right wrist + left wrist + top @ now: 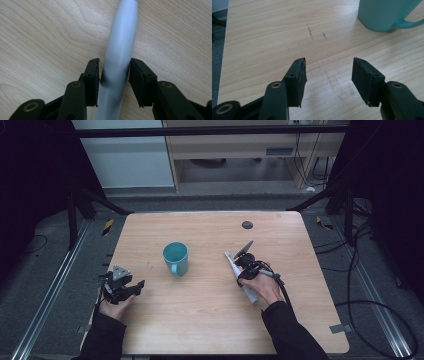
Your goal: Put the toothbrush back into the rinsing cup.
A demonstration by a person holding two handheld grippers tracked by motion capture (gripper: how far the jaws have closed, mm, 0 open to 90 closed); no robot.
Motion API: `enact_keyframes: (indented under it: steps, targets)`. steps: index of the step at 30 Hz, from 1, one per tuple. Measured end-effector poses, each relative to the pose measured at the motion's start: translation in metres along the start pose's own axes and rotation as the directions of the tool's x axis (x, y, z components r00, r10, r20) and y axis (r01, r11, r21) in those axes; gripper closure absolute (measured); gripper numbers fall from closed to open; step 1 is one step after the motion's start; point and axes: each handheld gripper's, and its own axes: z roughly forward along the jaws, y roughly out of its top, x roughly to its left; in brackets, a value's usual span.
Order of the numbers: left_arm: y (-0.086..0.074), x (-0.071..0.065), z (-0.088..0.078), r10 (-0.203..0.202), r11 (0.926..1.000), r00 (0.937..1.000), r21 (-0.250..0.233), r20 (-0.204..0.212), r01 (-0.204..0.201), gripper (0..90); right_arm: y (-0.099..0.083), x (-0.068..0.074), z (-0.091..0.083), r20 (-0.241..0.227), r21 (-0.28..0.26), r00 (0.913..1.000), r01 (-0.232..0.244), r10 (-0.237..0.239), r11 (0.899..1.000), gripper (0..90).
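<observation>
A white electric toothbrush point(233, 265) lies on the wooden table point(210, 330), right of centre, its head pointing away from me. My right gripper point(243, 273) is lowered over its handle. In the right gripper view the handle point(122, 32) runs between the two pads of the right gripper point(114, 72); the right pad sits against it and a thin dark gap shows at the left pad, so the jaws stand open around it. A teal mug point(175, 257) stands near the table's middle, handle toward me. My left gripper point(136, 288) rests at the table's left edge, open and holding nothing point(328, 72), with the mug point(384, 15) ahead to its right.
A small dark round disc point(247, 225) sits near the table's far edge. Metal rails and cables run along the floor on both sides of the table. Bare wood lies between the mug and the toothbrush.
</observation>
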Motion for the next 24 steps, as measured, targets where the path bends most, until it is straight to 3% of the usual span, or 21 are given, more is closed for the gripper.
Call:
enact_keyframes:
  steps: [24]
  targets:
    - [-0.0002,0.0000,0.0005,-0.002,1.0000,1.0000,0.003,0.003,0.002,45.2,-0.0010,0.0001,0.0049,0.008,0.020,0.9997,-0.023,0.023,1.000,66.3]
